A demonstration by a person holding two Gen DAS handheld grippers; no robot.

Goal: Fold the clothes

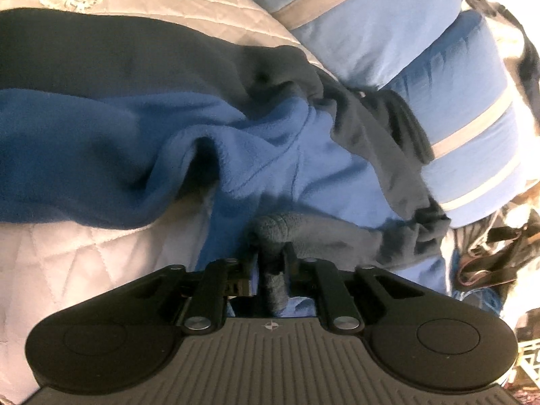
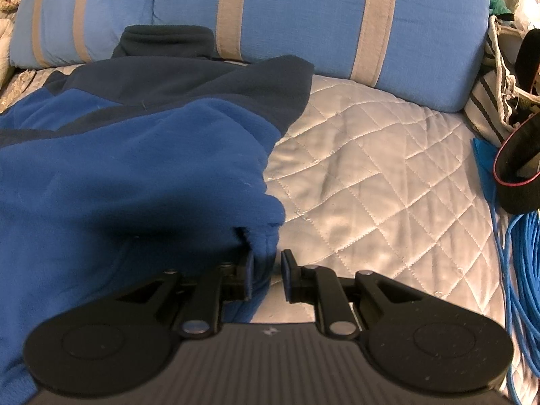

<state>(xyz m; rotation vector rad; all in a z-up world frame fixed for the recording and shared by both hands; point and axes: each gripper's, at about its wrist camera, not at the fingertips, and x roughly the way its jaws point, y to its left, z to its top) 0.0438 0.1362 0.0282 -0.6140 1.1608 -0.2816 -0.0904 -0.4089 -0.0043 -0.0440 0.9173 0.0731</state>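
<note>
Fleece jacket (image 2: 128, 175) half-folded on bed (image 2: 364, 168): left gripper (image 1: 272, 263) pinches dark cuff (image 1: 280, 233), right gripper (image 2: 266, 275) parted around hem; keep tension even, align edges.

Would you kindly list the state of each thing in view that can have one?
Left gripper: shut on a dark fold of the fleece jacket.
Right gripper: open, blue jacket edge between its fingers.
Fleece jacket: rumpled, partly folded on the quilted bedspread.
Striped blue pillow: lying against the bed's far edge.
Blue cable: coiled loosely beside the bedspread.
</note>
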